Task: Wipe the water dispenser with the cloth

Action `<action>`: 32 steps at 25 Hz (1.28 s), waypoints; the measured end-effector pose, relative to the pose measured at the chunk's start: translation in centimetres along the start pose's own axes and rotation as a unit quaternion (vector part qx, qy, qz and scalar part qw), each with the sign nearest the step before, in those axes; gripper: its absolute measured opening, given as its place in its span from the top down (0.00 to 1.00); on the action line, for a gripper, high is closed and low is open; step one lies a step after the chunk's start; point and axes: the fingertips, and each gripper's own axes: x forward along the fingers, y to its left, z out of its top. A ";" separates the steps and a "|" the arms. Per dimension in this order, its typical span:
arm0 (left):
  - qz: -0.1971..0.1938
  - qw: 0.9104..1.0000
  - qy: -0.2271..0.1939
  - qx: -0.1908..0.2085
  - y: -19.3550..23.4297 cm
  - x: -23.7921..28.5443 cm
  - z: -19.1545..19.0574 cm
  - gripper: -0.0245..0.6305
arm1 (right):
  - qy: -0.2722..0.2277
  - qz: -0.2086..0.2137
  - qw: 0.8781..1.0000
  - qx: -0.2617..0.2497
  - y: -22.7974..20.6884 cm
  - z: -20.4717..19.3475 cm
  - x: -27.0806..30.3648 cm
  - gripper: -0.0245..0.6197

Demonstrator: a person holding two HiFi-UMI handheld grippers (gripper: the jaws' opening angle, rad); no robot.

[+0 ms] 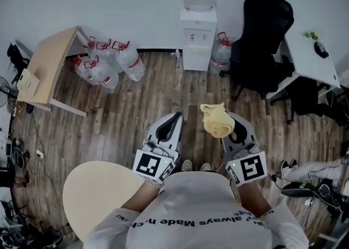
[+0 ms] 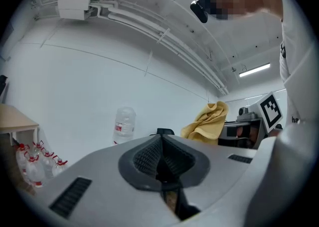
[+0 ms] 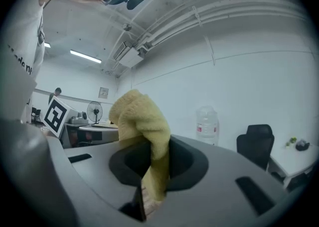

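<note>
Against the far wall the water dispenser (image 1: pixel 198 37) stands well apart from me. My right tongs (image 1: pixel 233 128) clamp the yellow cloth (image 1: pixel 217 120) by one fold; my left tongs (image 1: pixel 175 118) are closed, empty. Pressing hard could tug it free.

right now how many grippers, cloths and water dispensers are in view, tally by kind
grippers: 2 (left gripper, jaws together, empty; right gripper, jaws shut on the cloth)
cloth: 1, yellow
water dispenser: 1, white
total: 4
</note>
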 end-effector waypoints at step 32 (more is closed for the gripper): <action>-0.001 1.000 0.012 0.013 5.1 9.4 -0.4 0.92 | -0.003 -0.017 1.000 0.023 -7.5 -0.9 7.8 0.87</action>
